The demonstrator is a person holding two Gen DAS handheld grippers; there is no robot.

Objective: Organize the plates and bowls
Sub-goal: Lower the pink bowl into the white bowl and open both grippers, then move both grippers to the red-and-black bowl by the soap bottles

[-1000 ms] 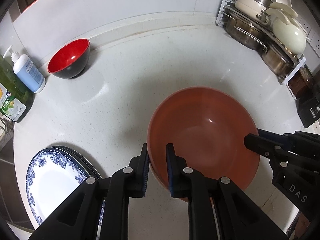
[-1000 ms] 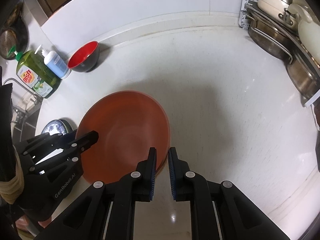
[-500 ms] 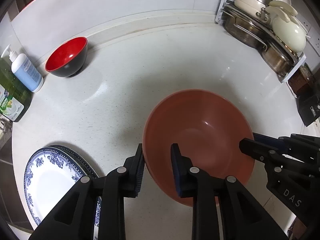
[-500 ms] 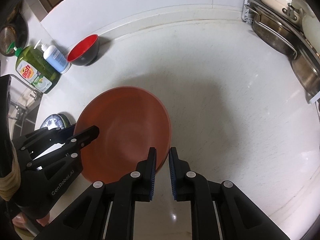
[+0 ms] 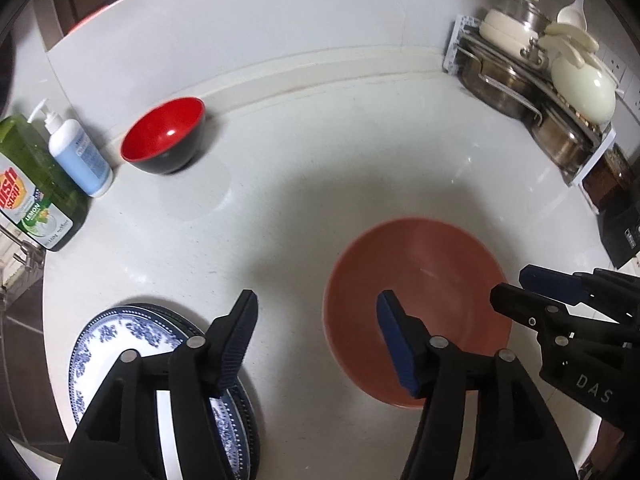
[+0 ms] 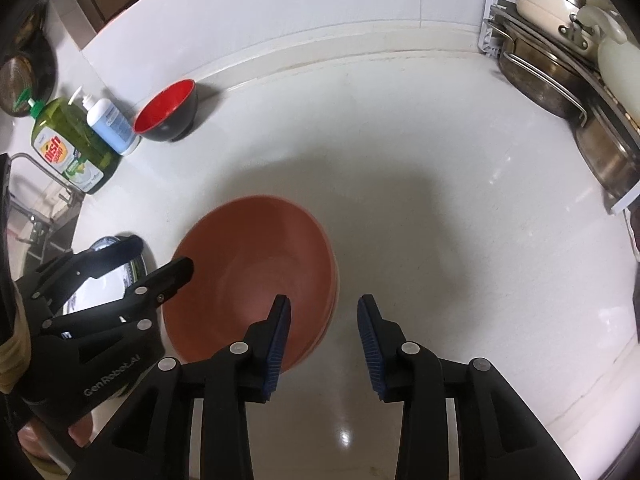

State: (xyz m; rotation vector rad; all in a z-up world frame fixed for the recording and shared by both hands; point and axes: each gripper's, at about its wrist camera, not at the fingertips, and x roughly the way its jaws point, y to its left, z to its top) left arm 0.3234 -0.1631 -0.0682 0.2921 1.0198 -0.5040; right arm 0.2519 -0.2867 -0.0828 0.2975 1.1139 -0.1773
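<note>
Orange bowl [image 5: 416, 312]: set upright on the white counter [image 5: 320, 184], toward its near edge, between both grippers; touched by neither.
Left gripper [image 5: 316, 340]: jaws seen opening, spread apart; bowl's left rim lies in the gap, pads clear of it; one finger is seen over the bowl's inside, the other over the plates.
Right gripper [image 6: 324, 340]: jaws seen opening; bowl's right rim is in the gap, not pressed; left finger is seen over the bowl, right finger over bare counter.
Blue-and-white plates [image 5: 120, 344]: stacked at the near left edge, just beside the bowl, partly hidden by the left gripper.
Red-and-black bowl [image 5: 164, 136]: placed at the back left, near the wall, well apart from the orange bowl.
Soap bottles [image 5: 60, 164]: green and white-blue bottles kept at the far left edge, beside the red bowl.
Pot rack [image 5: 540, 84]: found in the back right corner, loaded with metal pans and cream cookware.
</note>
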